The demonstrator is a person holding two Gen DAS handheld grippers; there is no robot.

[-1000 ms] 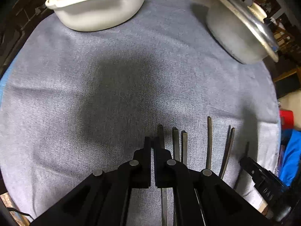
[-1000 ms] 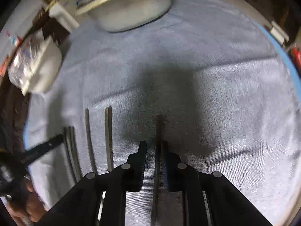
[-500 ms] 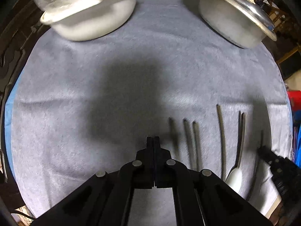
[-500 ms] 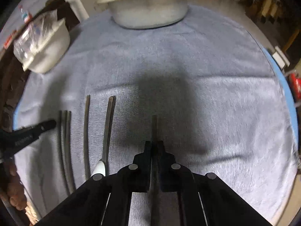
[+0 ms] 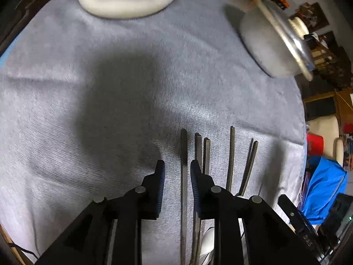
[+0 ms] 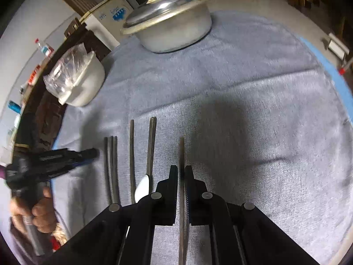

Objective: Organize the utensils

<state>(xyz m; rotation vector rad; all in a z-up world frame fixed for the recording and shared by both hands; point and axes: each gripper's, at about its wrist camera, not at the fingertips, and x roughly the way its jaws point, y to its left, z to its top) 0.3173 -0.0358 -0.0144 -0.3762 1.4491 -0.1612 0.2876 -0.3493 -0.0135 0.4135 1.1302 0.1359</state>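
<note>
Several dark chopsticks and a spoon lie in a row on the grey cloth (image 5: 110,99). In the left wrist view my left gripper (image 5: 177,167) is open, its jaws either side of the leftmost chopstick (image 5: 183,154); two more chopsticks (image 5: 201,152) lie just right of it. In the right wrist view my right gripper (image 6: 181,172) is shut on a single chopstick (image 6: 181,152), which sticks out forward. A spoon with a white bowl (image 6: 143,187) and dark handle lies just left of it. The left gripper also shows at the left of the right wrist view (image 6: 88,153).
A white bowl with a plastic bag (image 6: 77,84) stands at the back left, and a lidded metal pot (image 6: 174,28) at the back. The cloth (image 6: 264,110) stretches to the right. A blue cloth (image 5: 324,190) lies off the table's right edge.
My left gripper has opened and now straddles the leftmost chopstick. My right gripper has lifted and tilted up with its chopstick still held; more of the room shows.
</note>
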